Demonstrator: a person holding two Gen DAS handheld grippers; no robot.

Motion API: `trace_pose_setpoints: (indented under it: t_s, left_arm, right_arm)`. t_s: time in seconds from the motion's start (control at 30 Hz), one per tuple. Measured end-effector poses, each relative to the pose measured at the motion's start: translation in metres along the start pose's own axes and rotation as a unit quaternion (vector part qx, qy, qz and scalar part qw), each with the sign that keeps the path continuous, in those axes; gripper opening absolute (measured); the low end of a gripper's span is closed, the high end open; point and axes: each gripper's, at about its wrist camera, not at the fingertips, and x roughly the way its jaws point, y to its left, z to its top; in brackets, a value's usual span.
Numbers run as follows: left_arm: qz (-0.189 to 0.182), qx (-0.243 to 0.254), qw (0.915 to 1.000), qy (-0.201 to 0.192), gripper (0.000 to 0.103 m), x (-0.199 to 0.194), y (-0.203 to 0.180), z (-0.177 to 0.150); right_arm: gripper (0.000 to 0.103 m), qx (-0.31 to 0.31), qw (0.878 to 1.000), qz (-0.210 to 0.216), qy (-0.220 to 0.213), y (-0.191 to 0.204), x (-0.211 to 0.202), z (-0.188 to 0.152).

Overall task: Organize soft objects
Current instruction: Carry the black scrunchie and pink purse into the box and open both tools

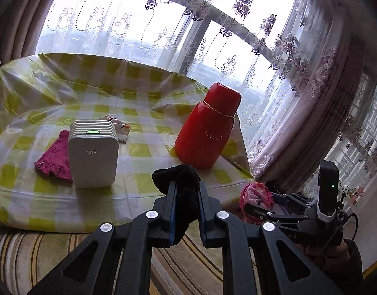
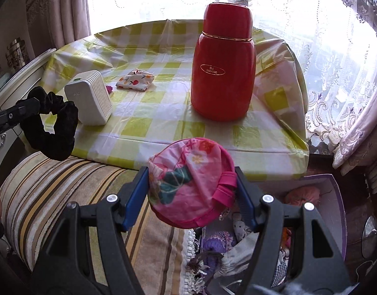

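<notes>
My left gripper [image 1: 187,188] is shut on a black velvet scrunchie [image 1: 178,177], held over the near edge of the table; the scrunchie [image 2: 53,127] hangs as a loop at the left of the right wrist view. My right gripper [image 2: 190,173] is shut on a round pink floral pouch [image 2: 188,182], between the table's front edge and a box below; the pouch [image 1: 256,193] also shows low on the right in the left wrist view. A magenta fingerless glove [image 1: 54,157] and a small patterned cloth [image 2: 135,78] lie on the table.
The table [image 2: 163,123] has a yellow-checked plastic cover. On it stand a red thermos [image 2: 222,66] and a white ribbed device [image 2: 90,98] with a green light. A striped cushion [image 2: 65,184] lies in front. An open box [image 2: 335,196] holding several soft items sits lower right. Lace curtains hang behind.
</notes>
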Motion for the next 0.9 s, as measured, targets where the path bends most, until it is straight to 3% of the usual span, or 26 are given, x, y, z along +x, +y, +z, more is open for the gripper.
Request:
trace_pose_setpoints:
  t_s: [0.4, 0.8, 0.9]
  left_arm:
    - [-0.105, 0.052, 0.9917, 0.052, 0.015, 0.043, -0.09, -0.008]
    - [-0.165, 0.096, 0.9753, 0.112, 0.015, 0.078, -0.156, -0.032]
    - [-0.187, 0.102, 0.9684, 0.13, 0.025, 0.088, -0.169, -0.036]
  right_arm:
    - [0.07, 0.052, 0.994, -0.098, -0.003, -0.066, -0.039, -0.026]
    - [0.071, 0.114, 0.981, -0.158, 0.006, -0.126, -0.061, -0.05]
    - [0.072, 0.131, 0.975, -0.177, 0.009, -0.14, -0.066, -0.056]
